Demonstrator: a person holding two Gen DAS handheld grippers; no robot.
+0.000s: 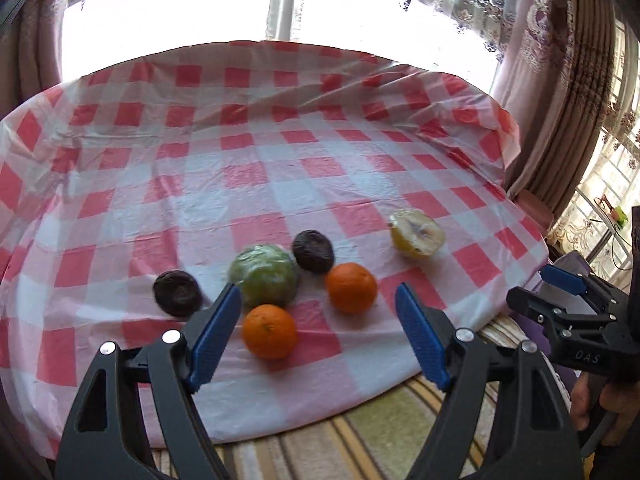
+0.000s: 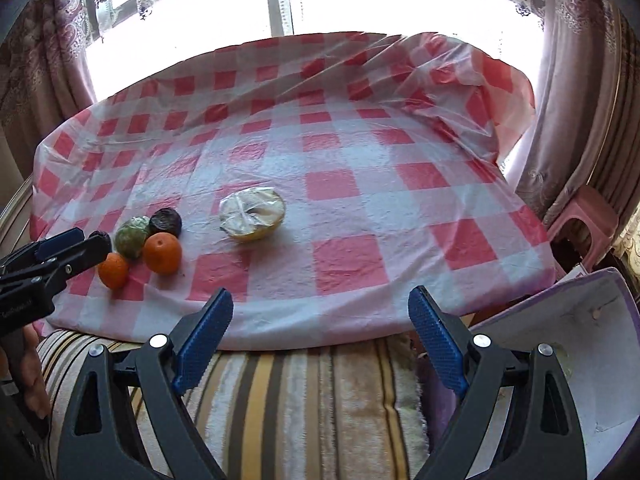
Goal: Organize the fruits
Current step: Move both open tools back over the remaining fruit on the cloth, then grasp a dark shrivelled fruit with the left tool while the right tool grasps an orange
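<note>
On the checked surface [image 1: 280, 184] the fruits [image 1: 264, 276] lie in a loose bunch near the front edge, not sorted yet, and both the left tongs [image 1: 318, 344] and right tongs [image 2: 320, 344] are wide and empty.

Blown-out daylight from the window [image 1: 180, 20] behind, fisheye-bent edges, fruit perhaps motion-blurred, soft shadows.

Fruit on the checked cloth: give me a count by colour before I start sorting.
Orange: 2, near, far
Dark: 2, left, right
Green: 1
Yellow, cut and wrapped: 1
Total: 6
</note>
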